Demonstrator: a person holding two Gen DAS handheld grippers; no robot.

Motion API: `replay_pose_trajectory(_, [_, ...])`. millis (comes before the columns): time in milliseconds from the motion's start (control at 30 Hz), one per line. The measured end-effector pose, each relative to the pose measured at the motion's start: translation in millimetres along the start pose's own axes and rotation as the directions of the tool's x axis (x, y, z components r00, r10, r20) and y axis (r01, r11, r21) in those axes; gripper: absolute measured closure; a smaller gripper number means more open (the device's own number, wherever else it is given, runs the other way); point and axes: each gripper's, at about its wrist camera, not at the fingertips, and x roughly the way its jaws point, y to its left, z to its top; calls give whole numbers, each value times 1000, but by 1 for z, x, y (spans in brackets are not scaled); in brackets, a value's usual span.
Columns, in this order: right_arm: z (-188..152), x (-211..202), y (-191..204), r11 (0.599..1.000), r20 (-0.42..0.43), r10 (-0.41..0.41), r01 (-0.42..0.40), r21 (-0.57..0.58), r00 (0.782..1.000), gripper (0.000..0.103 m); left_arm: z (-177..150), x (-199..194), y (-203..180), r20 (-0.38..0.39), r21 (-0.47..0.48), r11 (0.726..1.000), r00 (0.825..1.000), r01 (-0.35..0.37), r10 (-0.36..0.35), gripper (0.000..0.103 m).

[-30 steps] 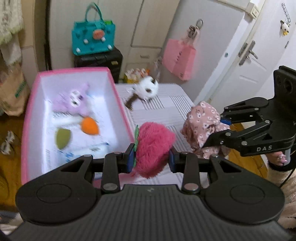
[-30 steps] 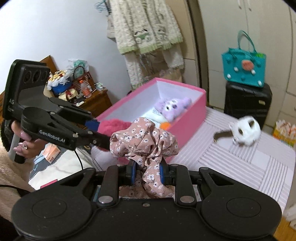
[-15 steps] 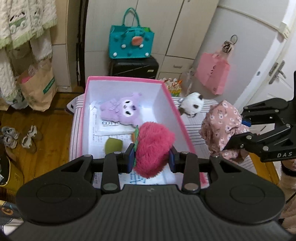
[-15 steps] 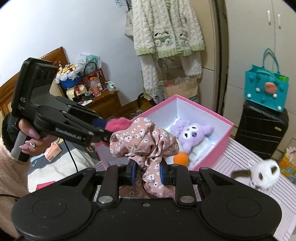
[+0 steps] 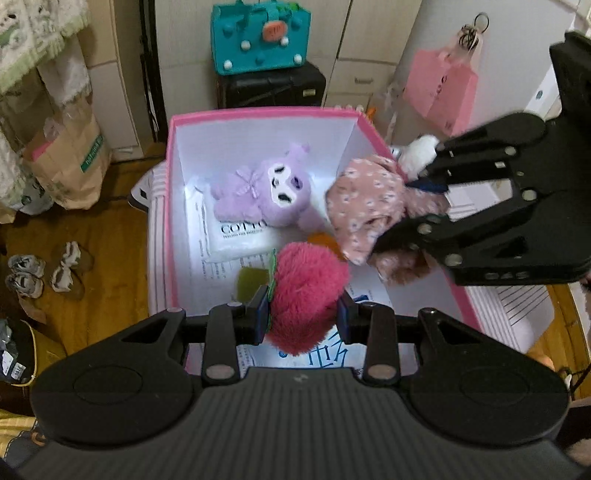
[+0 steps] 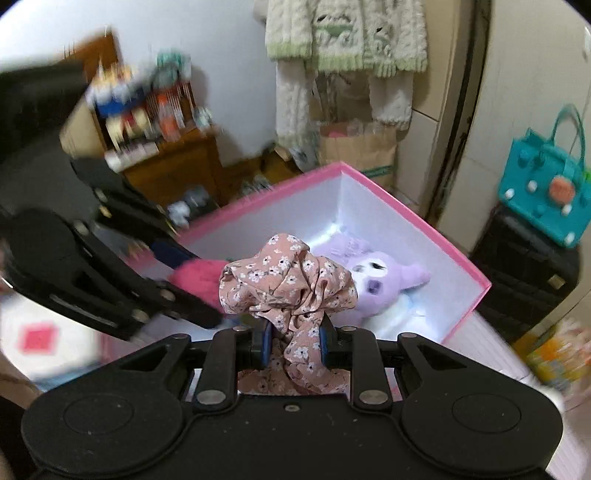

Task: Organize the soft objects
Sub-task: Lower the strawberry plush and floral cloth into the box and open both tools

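Left wrist view: the left gripper is clamped on a pink plush, held over the near end of the pink box. From the right, the right gripper pinches a floral scrunchie above the box's right wall. Inside the box lie a purple plush, a green piece and printed papers. A teal bag sits on a black case behind.

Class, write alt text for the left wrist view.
The left gripper clamps a pink fluffy plush over an open pink box holding a purple plush. Beside it, the right gripper holds a floral scrunchie.
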Motion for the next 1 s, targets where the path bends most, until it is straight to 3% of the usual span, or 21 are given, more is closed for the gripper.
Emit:
replay_pose_trajectory(67, [-1, 8, -4, 1000, -27, 18, -18, -1, 999, 75, -1, 9, -3, 1, 25, 1000, 1000, -20, 20, 69])
replay_pose_trajectory(133, [0, 12, -7, 998, -39, 56, -55, 17, 998, 75, -3, 16, -19, 8, 111, 992, 998, -62, 61, 69])
replay_pose_trajectory(200, [1, 11, -7, 999, -39, 50, -50, 3, 998, 75, -1, 22, -27, -30, 120, 993, 999, -23, 26, 69])
replay_pose_trajectory(300, [1, 11, -6, 998, -55, 52, -53, -20, 997, 75, 2, 27, -31, -46, 122, 992, 999, -22, 27, 69])
replay_pose_trajectory(467, [1, 21, -1, 995, -121, 45, -55, -84, 992, 75, 7, 44, -22, -86, 76, 996, 995, -41, 48, 68])
replay_pose_trajectory(633, [-3, 30, 5, 986, -183, 80, -104, -127, 980, 75, 9, 56, -4, -153, 13, 1000, 988, -20, 22, 66])
replay_pose_trajectory(767, [-8, 37, 15, 974, -219, 99, -139, -178, 971, 75, 9, 51, 9, -126, -43, 999, 992, -15, 9, 65])
replay_pose_trajectory(867, [-7, 45, 21, 974, -213, 41, -87, -209, 976, 71, 8, 47, 1, -85, -14, 999, 996, -43, 41, 59])
replay_pose_trajectory(1000, [-9, 45, 21, 980, -215, 58, -97, -176, 975, 69, 6, 41, 1, -71, -35, 999, 997, -41, 38, 53])
